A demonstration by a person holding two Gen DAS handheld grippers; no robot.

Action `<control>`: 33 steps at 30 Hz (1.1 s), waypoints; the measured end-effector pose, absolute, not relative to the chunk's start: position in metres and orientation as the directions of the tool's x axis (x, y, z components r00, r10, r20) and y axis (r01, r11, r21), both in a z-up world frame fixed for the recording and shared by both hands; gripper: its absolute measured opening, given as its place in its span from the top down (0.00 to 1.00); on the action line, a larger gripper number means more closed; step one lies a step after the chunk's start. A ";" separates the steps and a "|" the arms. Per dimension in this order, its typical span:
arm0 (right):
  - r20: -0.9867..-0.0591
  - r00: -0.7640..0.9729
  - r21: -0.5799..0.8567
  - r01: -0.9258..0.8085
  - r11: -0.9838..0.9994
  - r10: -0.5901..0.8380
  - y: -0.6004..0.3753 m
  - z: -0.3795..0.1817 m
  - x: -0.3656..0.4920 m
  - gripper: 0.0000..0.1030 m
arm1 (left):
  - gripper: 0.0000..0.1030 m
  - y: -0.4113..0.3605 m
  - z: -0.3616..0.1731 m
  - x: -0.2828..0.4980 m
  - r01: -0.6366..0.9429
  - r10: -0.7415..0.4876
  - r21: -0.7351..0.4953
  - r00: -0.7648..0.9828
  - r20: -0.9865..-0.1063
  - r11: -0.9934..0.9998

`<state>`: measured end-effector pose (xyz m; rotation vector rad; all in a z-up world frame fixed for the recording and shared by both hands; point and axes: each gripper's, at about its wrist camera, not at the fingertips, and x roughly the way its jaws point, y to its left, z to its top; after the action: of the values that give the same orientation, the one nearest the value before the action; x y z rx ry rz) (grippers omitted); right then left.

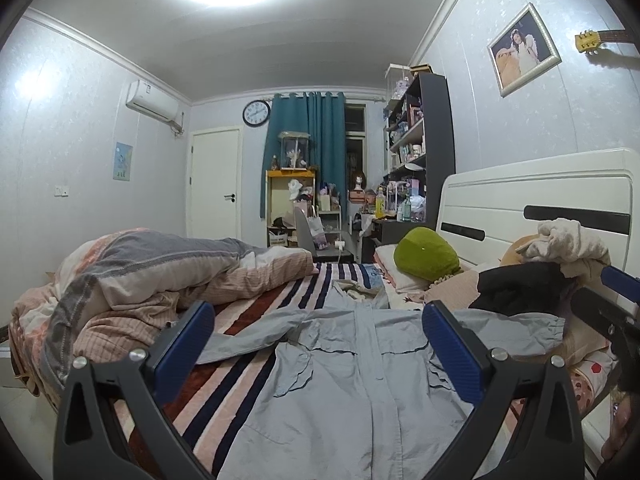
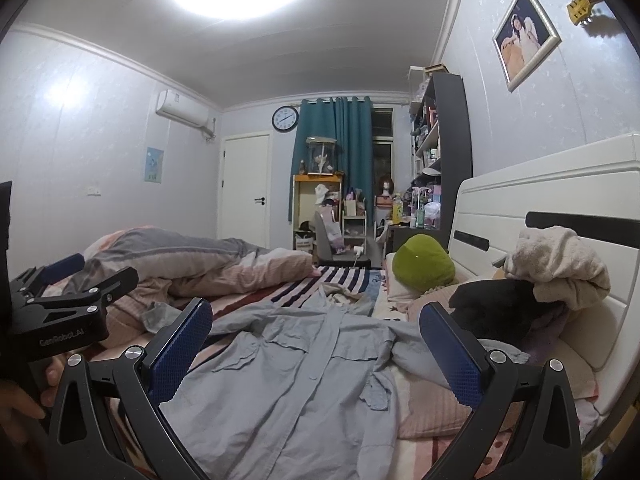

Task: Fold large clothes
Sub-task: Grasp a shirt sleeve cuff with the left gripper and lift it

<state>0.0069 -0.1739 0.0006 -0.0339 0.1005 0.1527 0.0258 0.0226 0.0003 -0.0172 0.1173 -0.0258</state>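
Bed (image 1: 256,344), striped cover: pale blue shirt (image 1: 340,380) lies flat, long axis running ahead between both grippers' fingers; left gripper (image 1: 318,350) and right gripper (image 2: 316,352) both spread wide, empty, equally near.

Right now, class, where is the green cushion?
In both views the green cushion sits at the head of the bed, against the white headboard, beyond the grey shirt.

Light blue-grey shirt (image 1: 360,380) lies front up on the striped bed, button placket running up the middle (flapped chest pockets either side), sleeves spread outward, collar toward the far end, fabric rumpled.
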 end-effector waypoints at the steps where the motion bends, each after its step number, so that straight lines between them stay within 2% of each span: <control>1: -0.105 0.982 -0.020 -0.160 0.987 0.157 -0.172 0.001 0.012 0.00 | 0.01 0.027 0.000 0.032 0.038 -0.041 -0.023 0.991 -0.130 0.999; 4: -0.115 0.976 -0.011 -0.185 0.983 0.182 -0.164 0.002 0.028 0.00 | 0.01 0.042 -0.003 0.048 0.047 -0.053 -0.038 0.986 -0.161 0.998; 12: -0.116 0.965 -0.036 -0.241 0.970 0.235 -0.123 0.010 0.081 0.00 | 0.01 0.090 -0.018 0.095 -0.028 0.018 -0.044 0.977 -0.213 0.999; 14: -0.134 0.960 -0.045 -0.252 0.967 0.245 -0.113 0.008 0.105 0.00 | 0.01 0.112 -0.027 0.116 -0.075 0.054 -0.074 0.968 -0.245 0.994; 17: -0.166 0.954 -0.059 -0.264 0.963 0.251 -0.105 -0.003 0.144 0.00 | 0.01 0.152 -0.047 0.152 -0.095 0.038 -0.170 0.950 -0.309 0.981; 19: -0.205 0.945 -0.065 -0.274 0.960 0.256 -0.103 -0.021 0.178 0.00 | 0.01 0.184 -0.067 0.182 -0.139 0.053 -0.215 0.931 -0.362 0.967; 23: -0.366 0.884 -0.028 -0.323 0.946 0.291 -0.110 -0.076 0.253 0.01 | 0.01 0.234 -0.106 0.236 -0.222 0.117 -0.194 0.890 -0.440 0.956; 24: -0.384 0.876 -0.013 -0.322 0.947 0.293 -0.114 -0.086 0.265 0.04 | 0.01 0.246 -0.116 0.250 -0.232 0.121 -0.193 0.880 -0.460 0.953; 27: -0.466 0.831 0.064 -0.308 0.949 0.302 -0.130 -0.120 0.310 0.26 | 0.07 0.282 -0.144 0.293 -0.260 0.113 -0.229 0.855 -0.506 0.938; 29: -0.497 0.803 0.121 -0.311 0.943 0.329 -0.142 -0.137 0.334 0.49 | 0.10 0.300 -0.161 0.318 -0.278 0.111 -0.241 0.837 -0.536 0.930; 32: -0.533 0.770 0.146 -0.326 0.934 0.351 -0.154 -0.160 0.363 0.68 | 0.13 0.316 -0.190 0.355 -0.326 0.137 -0.226 0.794 -0.592 0.918; 33: -0.539 0.768 0.137 -0.326 0.935 0.347 -0.156 -0.165 0.367 0.69 | 0.19 0.324 -0.203 0.368 -0.344 0.133 -0.241 0.779 -0.613 0.907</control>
<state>0.3673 -0.1559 -0.1647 0.0364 0.5925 0.3650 0.3680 0.3235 -0.2033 -0.3536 0.6281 0.2638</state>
